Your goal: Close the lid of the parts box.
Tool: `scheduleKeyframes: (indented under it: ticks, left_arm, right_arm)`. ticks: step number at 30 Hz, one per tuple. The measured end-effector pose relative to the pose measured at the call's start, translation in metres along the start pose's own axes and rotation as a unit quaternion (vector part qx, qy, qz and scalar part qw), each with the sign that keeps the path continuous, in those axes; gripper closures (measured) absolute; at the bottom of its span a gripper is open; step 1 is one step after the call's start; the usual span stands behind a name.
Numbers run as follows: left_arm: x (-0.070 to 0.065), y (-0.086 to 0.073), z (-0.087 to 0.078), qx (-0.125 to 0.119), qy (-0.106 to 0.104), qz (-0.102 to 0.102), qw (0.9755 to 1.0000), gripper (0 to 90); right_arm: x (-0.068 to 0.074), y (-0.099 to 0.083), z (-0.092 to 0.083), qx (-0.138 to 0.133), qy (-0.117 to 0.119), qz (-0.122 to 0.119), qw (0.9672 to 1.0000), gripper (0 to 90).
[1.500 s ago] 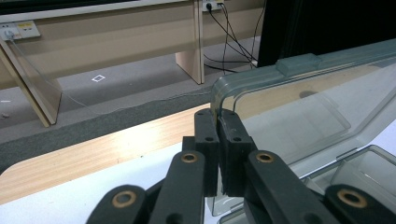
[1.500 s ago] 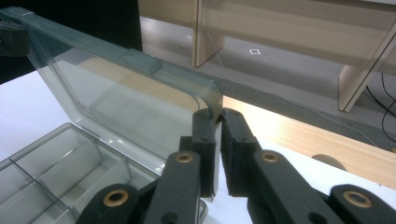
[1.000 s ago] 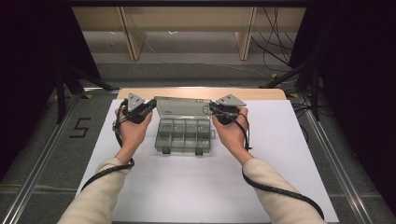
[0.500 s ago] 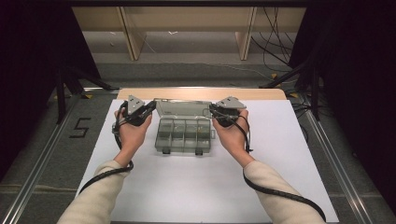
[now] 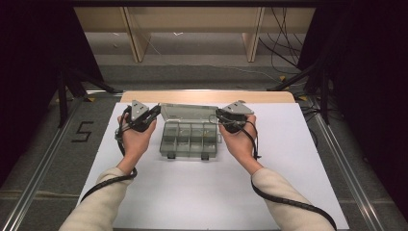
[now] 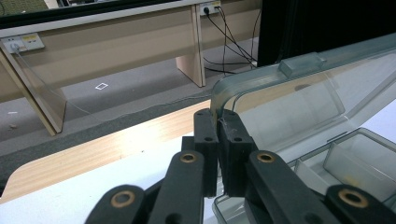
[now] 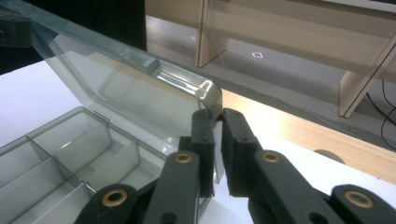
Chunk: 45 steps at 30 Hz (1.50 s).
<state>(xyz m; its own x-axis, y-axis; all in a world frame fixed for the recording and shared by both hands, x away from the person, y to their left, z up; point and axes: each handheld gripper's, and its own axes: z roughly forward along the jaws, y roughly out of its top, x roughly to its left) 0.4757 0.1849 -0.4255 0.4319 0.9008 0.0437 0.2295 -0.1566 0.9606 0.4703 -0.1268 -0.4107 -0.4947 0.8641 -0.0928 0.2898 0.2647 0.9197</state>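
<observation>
We see the compartment box [image 5: 189, 139] near the table's [image 5: 202, 202] far edge, its lid [image 5: 188, 112] raised behind, our left gripper [image 5: 155, 111] and right gripper [image 5: 220, 115] at the lid's corners.

We see the white table top [image 5: 202, 192] lit evenly from above, bright yet not blown out, while both sides beyond it fall into near black. Our forearms cast only faint, soft shadows on that table top. The high view is slightly soft and grainy. In the gripper views, the clear lid [image 7: 140, 88] carries a pale streak of glare along its curved edge, and the black jaws nearest the lens look a little blurred. The floor behind the lid stays reasonably sharp.
</observation>
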Motion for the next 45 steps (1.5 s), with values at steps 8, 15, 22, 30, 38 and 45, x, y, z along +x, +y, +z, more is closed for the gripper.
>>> scheduleKeyframes:
  ticks: [8,15,22,30,38,45]
  left_arm:
    - [-0.001,-0.002,-0.003,-0.001,-0.002,0.002,1.0000,86.6]
    - [-0.002,-0.004,-0.005,-0.002,-0.001,0.006,1.0000,86.5]
    - [-0.003,-0.005,-0.007,0.000,-0.003,0.009,1.0000,86.4]
    - [-0.004,-0.008,-0.009,-0.003,-0.004,0.015,0.9999,86.2]
    - [-0.005,-0.010,-0.011,-0.001,-0.003,0.023,0.9997,86.0]
    - [-0.007,-0.012,-0.013,-0.003,-0.005,0.024,0.9997,85.9]
  right_arm:
    - [0.001,-0.002,-0.002,-0.004,0.001,-0.006,1.0000,84.3]
    - [0.003,-0.004,-0.004,-0.003,0.002,-0.005,1.0000,84.1]
    - [0.004,-0.008,-0.007,-0.003,0.006,-0.003,1.0000,83.9]
    - [0.006,-0.011,-0.009,-0.009,0.004,-0.005,0.9999,83.6]
    - [0.007,-0.013,-0.010,-0.010,0.006,-0.008,0.9999,83.5]
    - [0.008,-0.016,-0.013,-0.006,0.007,-0.007,0.9999,84.9]
